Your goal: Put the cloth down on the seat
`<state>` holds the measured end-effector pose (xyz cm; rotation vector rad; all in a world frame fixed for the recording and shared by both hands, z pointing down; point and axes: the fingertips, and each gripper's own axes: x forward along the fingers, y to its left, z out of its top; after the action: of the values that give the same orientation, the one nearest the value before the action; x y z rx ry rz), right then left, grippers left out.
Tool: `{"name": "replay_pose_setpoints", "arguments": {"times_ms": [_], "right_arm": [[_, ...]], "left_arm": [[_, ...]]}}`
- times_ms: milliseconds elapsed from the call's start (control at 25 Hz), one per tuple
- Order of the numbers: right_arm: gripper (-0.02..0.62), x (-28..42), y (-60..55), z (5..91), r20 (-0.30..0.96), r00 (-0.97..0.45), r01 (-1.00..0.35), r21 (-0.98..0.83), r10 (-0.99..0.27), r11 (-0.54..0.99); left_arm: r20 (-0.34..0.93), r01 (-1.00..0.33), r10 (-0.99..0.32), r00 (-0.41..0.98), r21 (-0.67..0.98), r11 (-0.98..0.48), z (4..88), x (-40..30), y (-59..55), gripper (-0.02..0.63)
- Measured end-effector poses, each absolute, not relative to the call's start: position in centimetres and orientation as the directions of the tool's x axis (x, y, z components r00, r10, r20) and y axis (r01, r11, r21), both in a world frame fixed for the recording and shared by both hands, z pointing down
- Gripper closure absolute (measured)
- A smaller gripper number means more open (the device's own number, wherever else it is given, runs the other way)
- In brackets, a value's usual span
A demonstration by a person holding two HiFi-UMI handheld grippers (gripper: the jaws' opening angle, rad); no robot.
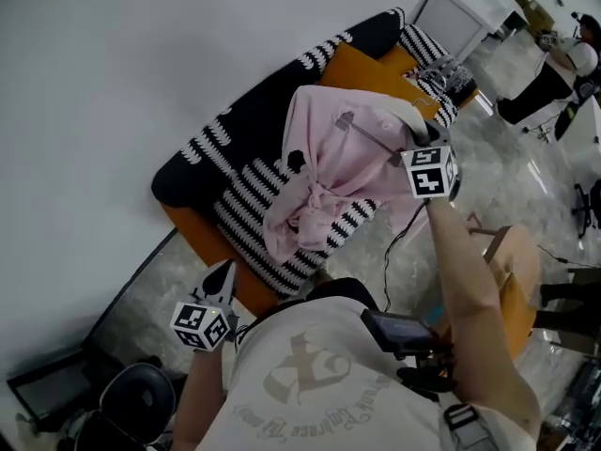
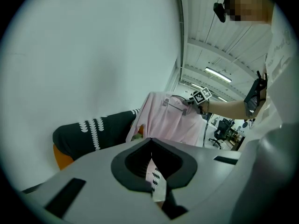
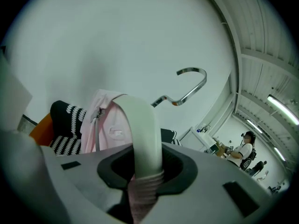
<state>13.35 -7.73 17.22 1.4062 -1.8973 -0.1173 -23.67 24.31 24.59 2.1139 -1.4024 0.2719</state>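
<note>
The cloth (image 1: 338,158), a pink garment on a hanger (image 3: 140,125), hangs over the seat (image 1: 246,216), a black-and-white striped sofa with orange cushions. Its upper part is lifted in front of the backrest, and its lower folds bunch above the striped cushion, though I cannot tell whether they touch it. The right gripper (image 1: 413,139) is clamped part-way closed on the hanger's white arm, with ribbed pink fabric caught between its jaws and the metal hook (image 3: 191,85) standing free above, while the left gripper (image 1: 221,275) is low beside the seat's near corner, its jaws drawn together on nothing.
</note>
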Motion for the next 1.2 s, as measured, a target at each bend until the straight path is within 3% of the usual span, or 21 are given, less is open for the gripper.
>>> {"name": "replay_pose_setpoints", "arguments": {"times_ms": [480,800,1200], "right_arm": [[0.488,12.4,-9.4,30.5,0.676,-0.138,-0.782,0.374,-0.723,0.499],[0.488,6.2,-3.7,37.5,0.783,-0.268,-0.711,0.232,-0.561,0.664],[0.489,2.0,1.0,45.5,0.856,-0.300,-0.687,0.111,-0.421,0.718]], "left_arm": [[0.535,-0.894,-0.725,0.434,0.354,-0.273,24.4,-20.3,20.2,0.595],[0.564,-0.899,-0.710,0.422,0.359,-0.249,25.8,-20.2,19.9,0.595],[0.584,-0.904,-0.701,0.410,0.361,-0.229,26.5,-20.3,19.8,0.595]]}}
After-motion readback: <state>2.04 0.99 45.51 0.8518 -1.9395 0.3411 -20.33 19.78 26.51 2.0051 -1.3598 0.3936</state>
